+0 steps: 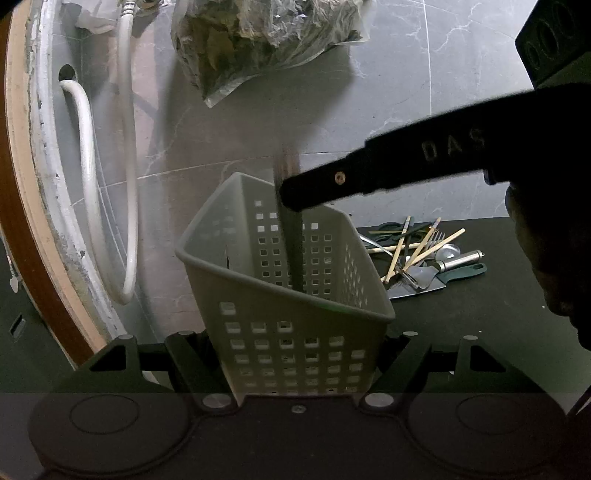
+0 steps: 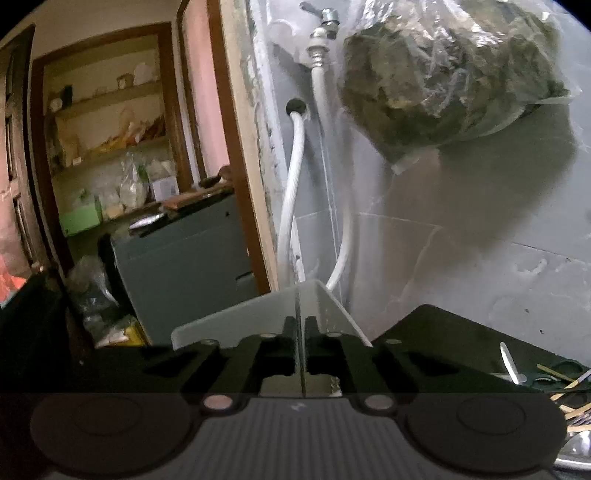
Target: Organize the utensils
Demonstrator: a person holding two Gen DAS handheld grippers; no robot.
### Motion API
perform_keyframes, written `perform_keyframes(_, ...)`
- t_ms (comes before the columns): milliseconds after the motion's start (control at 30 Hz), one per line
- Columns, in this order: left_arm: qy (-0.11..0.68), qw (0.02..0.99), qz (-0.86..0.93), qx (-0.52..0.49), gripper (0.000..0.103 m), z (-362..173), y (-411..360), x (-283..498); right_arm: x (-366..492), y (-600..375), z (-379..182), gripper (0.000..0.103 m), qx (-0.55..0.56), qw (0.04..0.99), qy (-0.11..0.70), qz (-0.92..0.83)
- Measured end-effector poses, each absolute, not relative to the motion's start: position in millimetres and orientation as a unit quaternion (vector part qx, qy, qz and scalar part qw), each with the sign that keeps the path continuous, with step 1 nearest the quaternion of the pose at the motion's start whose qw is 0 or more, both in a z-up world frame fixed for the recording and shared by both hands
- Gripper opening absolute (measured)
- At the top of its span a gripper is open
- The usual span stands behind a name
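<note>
A grey perforated basket [image 1: 295, 343] stands tilted between the fingers of my left gripper [image 1: 295, 354], which is shut on its sides. My right gripper [image 1: 291, 192] reaches in from the right over the basket's open top. A thin dark utensil [image 1: 293, 251] hangs upright below it, streaked with blur and partly inside the basket. In the right wrist view my right gripper [image 2: 301, 325] stands slightly open. The utensil [image 2: 299, 306] shows edge-on in the narrow gap, above the basket [image 2: 236, 317]. Loose utensils [image 1: 417, 254] lie piled on the black table [image 1: 480, 314].
The pile holds chopsticks, forks, a spoon, scissors and a green-handled knife. A plastic bag of greens [image 1: 266, 37] hangs on the tiled wall behind, next to white hoses [image 1: 125, 184] and a tap [image 2: 328, 18]. A wooden door frame [image 2: 236, 147] stands to the left.
</note>
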State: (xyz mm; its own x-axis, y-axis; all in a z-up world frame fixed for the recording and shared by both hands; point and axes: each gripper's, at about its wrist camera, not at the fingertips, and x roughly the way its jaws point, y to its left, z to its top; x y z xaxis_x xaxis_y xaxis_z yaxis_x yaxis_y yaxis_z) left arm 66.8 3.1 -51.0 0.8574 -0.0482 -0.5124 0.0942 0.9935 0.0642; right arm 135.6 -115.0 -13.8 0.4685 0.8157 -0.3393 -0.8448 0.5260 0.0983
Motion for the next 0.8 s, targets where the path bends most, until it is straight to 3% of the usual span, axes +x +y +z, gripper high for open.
perform_keyframes(100,0.264,0.963,-0.037,0.044,0.077,-50.5,3.3,67.1,132.4,-119.9,-11.2,0.033,-0.04,0.858,0.167,0.483)
perform_keyframes(233,0.264,0.963,-0.035,0.044,0.076,-50.0,3.5,67.6,132.4,-135.2,-4.4,0.058,-0.021,0.871,0.149,0.468)
perform_keyframes(300,0.264,0.963,-0.034,0.043,0.076,-50.2,4.3,67.9,135.1,-143.5,-1.8,0.061,-0.017,0.882,0.142,0.449)
perform_keyframes(367,0.264,0.963,-0.033,0.043,0.076,-50.2,4.3,67.8,139.8,-153.1,-1.4,0.072,-0.012,0.892,0.139,0.429)
perform_keyframes(433,0.265,0.963,-0.032,0.044,0.076,-50.1,4.7,68.3,145.9,-161.9,-3.5,0.09,-0.008,0.905,0.14,0.401)
perform_keyframes(633,0.266,0.962,-0.029,0.045,0.077,-49.5,7.0,68.2,159.8,-174.8,-25.2,0.102,-0.046,0.926,0.166,0.335)
perform_keyframes(800,0.268,0.962,-0.027,0.046,0.077,-48.8,8.6,67.3,164.0,-165.0,-57.0,0.103,-0.133,0.917,0.201,0.319)
